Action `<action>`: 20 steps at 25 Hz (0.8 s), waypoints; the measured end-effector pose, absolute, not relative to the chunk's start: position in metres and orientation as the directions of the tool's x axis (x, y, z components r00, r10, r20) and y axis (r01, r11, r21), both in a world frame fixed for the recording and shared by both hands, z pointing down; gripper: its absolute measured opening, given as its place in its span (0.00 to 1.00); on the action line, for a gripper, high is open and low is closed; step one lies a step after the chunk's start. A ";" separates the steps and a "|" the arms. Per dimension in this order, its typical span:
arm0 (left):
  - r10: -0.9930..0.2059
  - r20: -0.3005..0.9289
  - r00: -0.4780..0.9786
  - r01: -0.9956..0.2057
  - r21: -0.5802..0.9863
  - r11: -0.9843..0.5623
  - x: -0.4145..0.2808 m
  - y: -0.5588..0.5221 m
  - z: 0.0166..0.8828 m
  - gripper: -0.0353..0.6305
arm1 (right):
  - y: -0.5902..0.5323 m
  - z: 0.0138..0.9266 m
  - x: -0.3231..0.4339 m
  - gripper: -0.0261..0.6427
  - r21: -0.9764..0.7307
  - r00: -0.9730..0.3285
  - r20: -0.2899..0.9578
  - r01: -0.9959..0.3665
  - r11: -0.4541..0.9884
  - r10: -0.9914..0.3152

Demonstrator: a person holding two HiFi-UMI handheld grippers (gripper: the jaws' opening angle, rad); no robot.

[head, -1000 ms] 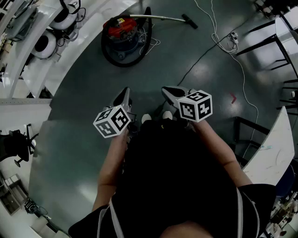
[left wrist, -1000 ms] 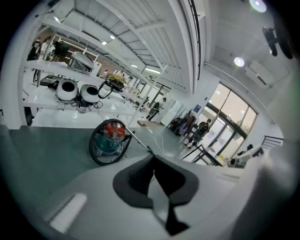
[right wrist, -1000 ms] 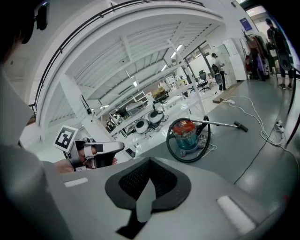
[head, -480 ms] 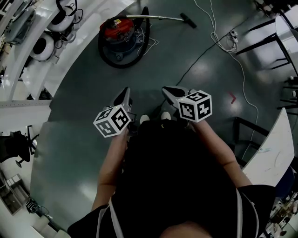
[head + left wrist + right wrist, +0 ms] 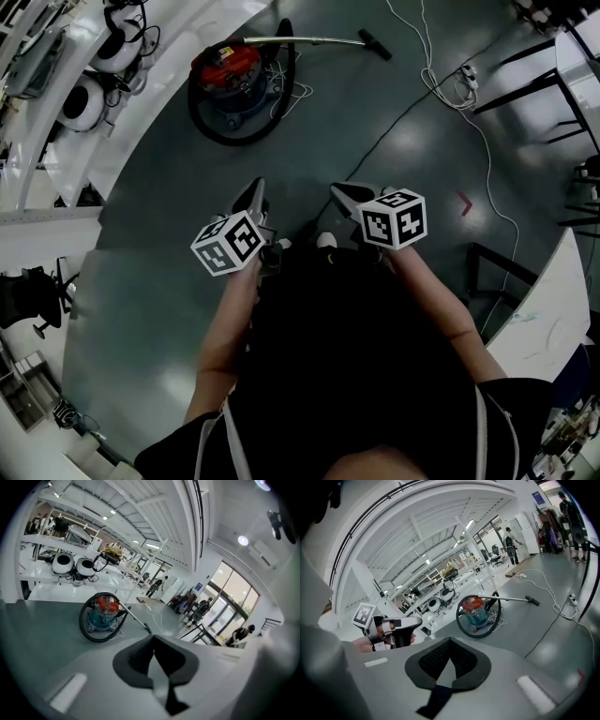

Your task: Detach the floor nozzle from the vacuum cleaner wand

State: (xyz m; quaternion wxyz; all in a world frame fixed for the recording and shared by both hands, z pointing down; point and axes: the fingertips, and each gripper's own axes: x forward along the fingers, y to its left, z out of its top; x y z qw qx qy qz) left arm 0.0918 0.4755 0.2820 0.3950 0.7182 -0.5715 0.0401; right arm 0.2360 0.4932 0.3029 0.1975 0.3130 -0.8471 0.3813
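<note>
The left gripper is held low in front of the person, its jaws pressed together with nothing between them. It points toward the vacuum cleaner but is well apart from it. The vacuum cleaner, red on top and blue-green below, stands on the grey floor, and a black hose loops around its base. From the vacuum cleaner's top a metal wand runs level out to the right. The dark floor nozzle is joined to the wand's far end and lies on the floor well to the right of the vacuum cleaner. The right gripper is level with the left one, also well short of the vacuum cleaner, with its jaws closed on nothing. Farther right of the vacuum cleaner, beyond the nozzle, a white cord and a black cord trail across the floor.
</note>
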 end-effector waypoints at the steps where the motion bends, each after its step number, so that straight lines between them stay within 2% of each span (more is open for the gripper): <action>1: -0.789 0.507 0.347 -0.851 0.524 -0.037 0.096 0.475 0.282 0.07 | 0.493 0.304 0.241 0.03 -0.520 -0.722 0.577 -0.685 0.509 -0.382; 20: -0.781 0.515 0.353 -0.837 0.546 -0.018 0.104 0.491 0.294 0.07 | 0.512 0.318 0.263 0.03 -0.523 -0.710 0.590 -0.699 0.488 -0.385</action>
